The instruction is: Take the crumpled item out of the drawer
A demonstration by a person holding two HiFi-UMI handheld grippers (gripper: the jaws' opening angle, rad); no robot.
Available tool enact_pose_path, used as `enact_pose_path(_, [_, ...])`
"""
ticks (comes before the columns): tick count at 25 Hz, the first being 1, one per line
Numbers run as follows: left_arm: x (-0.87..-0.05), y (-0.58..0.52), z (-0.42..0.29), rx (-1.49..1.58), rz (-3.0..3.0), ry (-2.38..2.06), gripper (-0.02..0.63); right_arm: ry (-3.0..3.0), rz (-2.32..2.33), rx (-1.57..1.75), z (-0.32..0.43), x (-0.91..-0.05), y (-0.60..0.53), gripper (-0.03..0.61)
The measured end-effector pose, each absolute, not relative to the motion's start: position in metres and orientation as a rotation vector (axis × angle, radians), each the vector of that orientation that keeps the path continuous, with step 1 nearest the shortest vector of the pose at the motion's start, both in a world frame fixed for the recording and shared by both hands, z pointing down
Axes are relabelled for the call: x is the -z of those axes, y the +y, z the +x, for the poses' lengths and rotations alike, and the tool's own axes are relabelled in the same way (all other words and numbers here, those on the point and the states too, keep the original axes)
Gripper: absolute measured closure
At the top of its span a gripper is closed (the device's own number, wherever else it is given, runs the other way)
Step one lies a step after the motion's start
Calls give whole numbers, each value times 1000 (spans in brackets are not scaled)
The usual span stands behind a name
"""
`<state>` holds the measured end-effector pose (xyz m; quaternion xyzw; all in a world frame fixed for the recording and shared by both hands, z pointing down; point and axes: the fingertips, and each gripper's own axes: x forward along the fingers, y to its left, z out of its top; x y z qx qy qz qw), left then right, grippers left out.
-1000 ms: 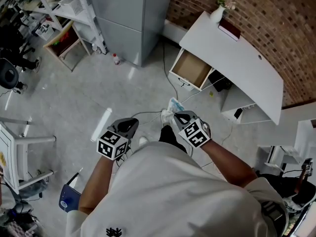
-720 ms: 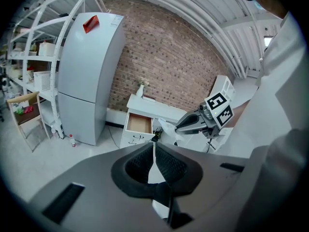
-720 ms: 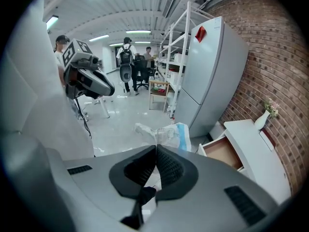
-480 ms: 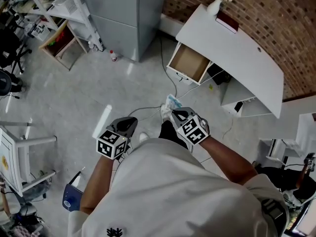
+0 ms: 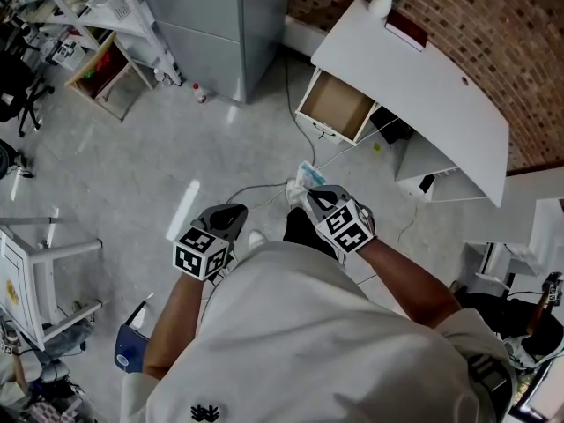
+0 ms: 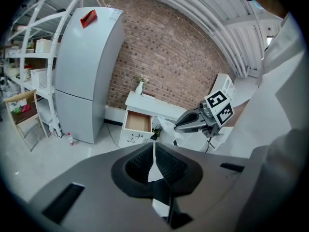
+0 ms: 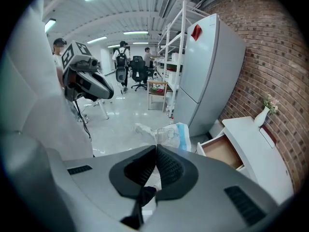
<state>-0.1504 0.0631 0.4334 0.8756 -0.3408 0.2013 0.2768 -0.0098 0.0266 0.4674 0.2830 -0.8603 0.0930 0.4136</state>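
Right gripper view: right gripper (image 7: 155, 150) has its jaws pinched on the crumpled item (image 7: 164, 132), which sticks out past the tips. The item is white, wrinkled, bag-like, with faint print and a blue band on one edge. The head view shows only a small white-and-blue wad at the jaw tips, no detail. It does show placement: the item is in the air over the grey floor (image 5: 132, 166), well apart from the drawer (image 5: 335, 106). The drawer is pulled out of the white desk (image 5: 414, 69), its brown bottom bare. Left gripper view: left gripper (image 6: 153, 148) has its pads together with nothing between them; from above you can't read that. This view also shows the right gripper from the side, with the item hanging off its tip in front of the desk. Only the right gripper view catches people (image 7: 121, 57) far back by the shelving (image 7: 166, 52). A vase (image 5: 382, 3) stands on the desk's far end, and a grey fridge (image 5: 220, 25) stands by the brick wall.
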Motion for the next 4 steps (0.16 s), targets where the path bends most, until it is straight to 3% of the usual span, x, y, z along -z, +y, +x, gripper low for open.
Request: enact_pose_path(4, [-436, 52, -141, -546, 2354, -908, 584, -2161, 721, -233, 1, -469, 14, 549])
